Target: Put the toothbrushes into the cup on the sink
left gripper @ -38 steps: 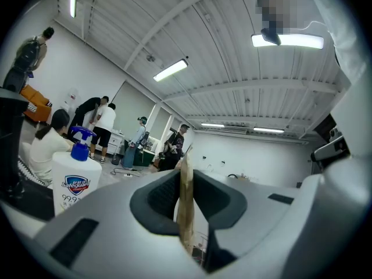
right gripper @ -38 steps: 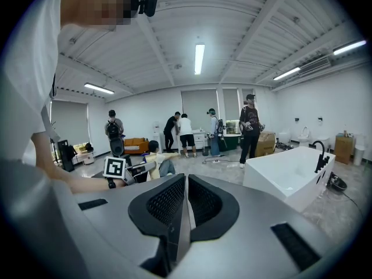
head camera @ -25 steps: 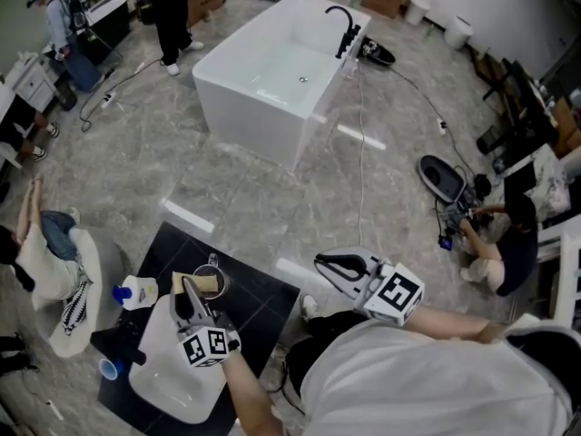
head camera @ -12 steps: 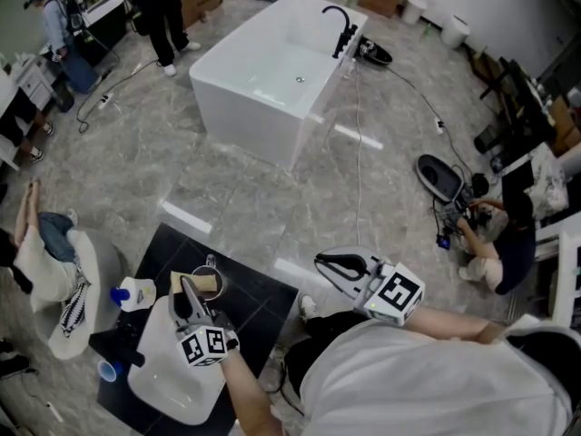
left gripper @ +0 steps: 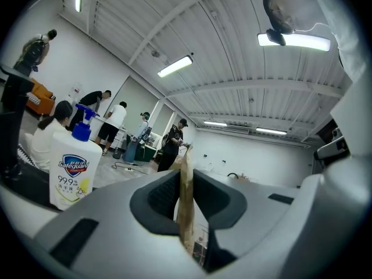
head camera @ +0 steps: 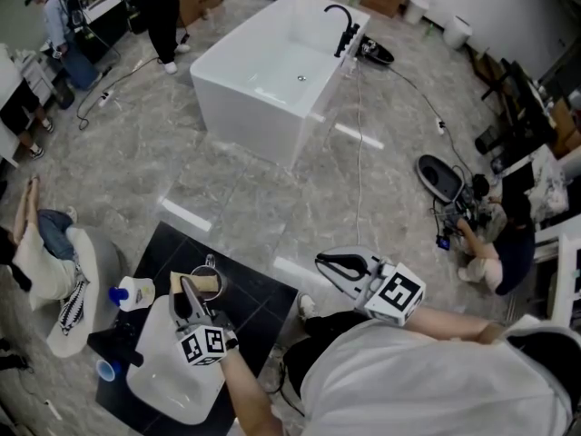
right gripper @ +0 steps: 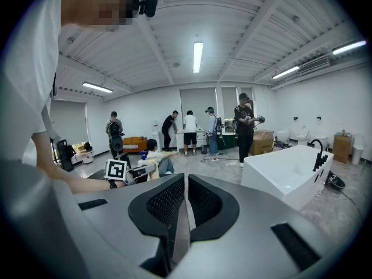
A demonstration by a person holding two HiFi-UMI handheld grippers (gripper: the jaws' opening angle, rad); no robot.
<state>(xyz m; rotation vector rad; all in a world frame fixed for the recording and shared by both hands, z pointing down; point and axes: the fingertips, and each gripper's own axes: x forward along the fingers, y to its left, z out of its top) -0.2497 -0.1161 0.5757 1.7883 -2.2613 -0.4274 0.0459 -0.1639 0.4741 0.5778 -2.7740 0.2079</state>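
My left tool (left gripper: pixel 185 182) is clamped on a thin tan toothbrush (left gripper: pixel 186 220), just beside the metal cup (head camera: pixel 211 283) at the sink's (head camera: pixel 163 380) far rim. I'd tip it upright over the cup's mouth before letting go. My right tool (right gripper: pixel 185 193) is closed and empty, well to the right.

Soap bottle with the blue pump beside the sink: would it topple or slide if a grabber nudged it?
The soap bottle stands upright, taller than wide, so a push near its pump would probably tip it. Its smooth plastic looks slippery, so pushed low it may slide on the dark counter.
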